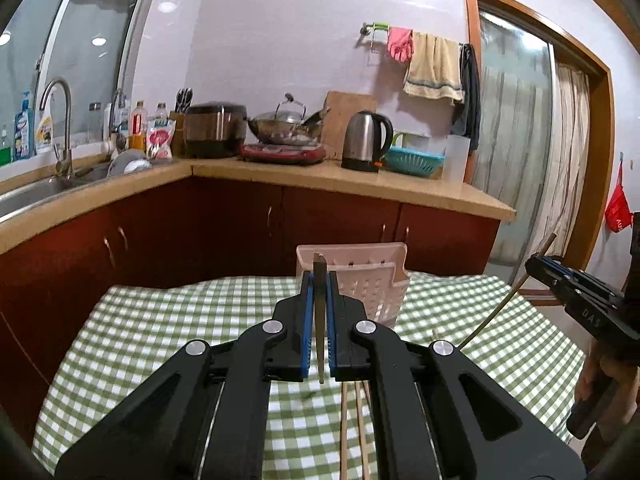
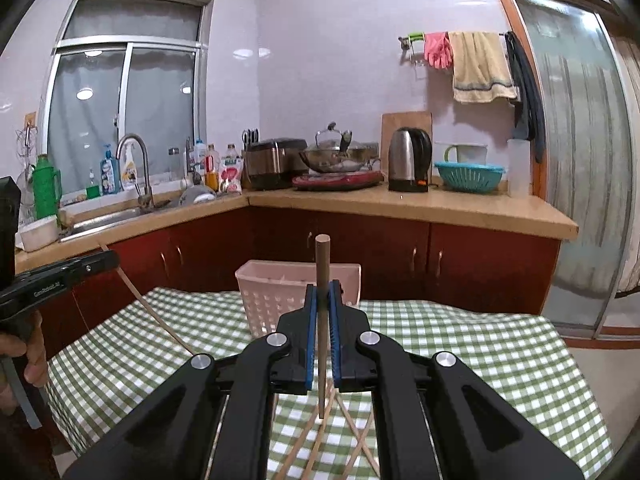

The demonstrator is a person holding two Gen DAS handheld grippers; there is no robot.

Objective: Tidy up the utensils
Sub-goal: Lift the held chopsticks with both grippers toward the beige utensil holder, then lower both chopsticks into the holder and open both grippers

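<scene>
left gripper [image 1: 319, 280]: clamped on one chopstick [image 1: 319, 320]. Blue pads press it from both sides.
chopstick in left gripper: stands near upright between the pads, blunt top just above the fingertips, thin end hanging below the jaws and clear of the cloth.
right gripper [image 2: 322, 292]: clamped on a second chopstick [image 2: 322, 320], pads tight against it.
chopstick in right gripper: near upright, round top well above the fingertips, pointed end below the jaws, off the table.
basket [image 1: 372, 280]: pink plastic, slotted walls, on the table straight ahead of both grippers. In the left wrist view it sits just past the fingertips and a bit to their right; in the right wrist view just past them and slightly left. Neither chopstick is inside it.
loose chopsticks [image 2: 316, 440]: several on the cloth under and behind the right gripper, crossing one another. A couple also lie beneath the left gripper.
table [image 1: 160, 320]: green and white check cloth, under both tools.
grippers relative to each other: side by side, well apart. Each shows at the edge of the other's view with its stick slanting down.
hand [image 2: 34, 360]: holds the left gripper's handle, at the left edge of the right wrist view.
background: kitchen counter with sink and kettle beyond the basket, far from both tools.
</scene>
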